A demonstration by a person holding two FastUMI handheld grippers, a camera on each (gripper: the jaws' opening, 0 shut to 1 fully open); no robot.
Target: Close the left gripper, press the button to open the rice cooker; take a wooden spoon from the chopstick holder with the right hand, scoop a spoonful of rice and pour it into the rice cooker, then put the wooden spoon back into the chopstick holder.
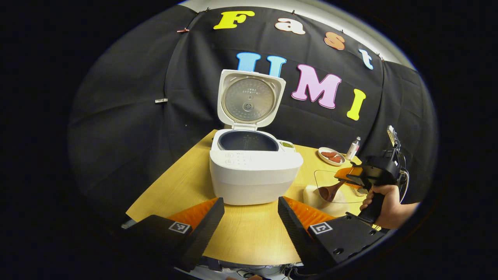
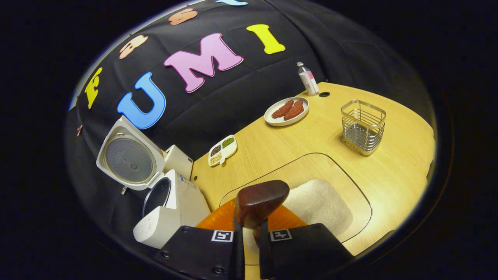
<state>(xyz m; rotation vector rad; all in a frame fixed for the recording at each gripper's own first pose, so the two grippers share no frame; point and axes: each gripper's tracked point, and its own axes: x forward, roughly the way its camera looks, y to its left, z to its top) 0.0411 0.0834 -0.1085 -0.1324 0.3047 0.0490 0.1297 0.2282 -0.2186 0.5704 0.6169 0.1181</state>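
Note:
The white rice cooker (image 1: 255, 175) stands open on the wooden table, its lid (image 1: 249, 99) upright and the dark inner pot showing. My left gripper (image 1: 251, 217) hovers just in front of it, open, with nothing between its fingers. To the right, a hand holds my right gripper (image 1: 346, 179), which is shut on the handle of the wooden spoon (image 1: 330, 191). In the right gripper view the spoon (image 2: 262, 201) points forward from the right gripper (image 2: 252, 233), its bowl at the near edge of the rice pile (image 2: 319, 204). The wire chopstick holder (image 2: 363, 126) stands beyond the rice, and the rice cooker (image 2: 171, 210) to the left.
The rice lies in a clear shallow tray (image 2: 352, 182). A plate of sausages (image 2: 286, 111) and a small bottle (image 2: 308, 79) stand at the back of the table. A divided dish of grains (image 2: 222, 149) sits next to the cooker. The table edge runs close on the right.

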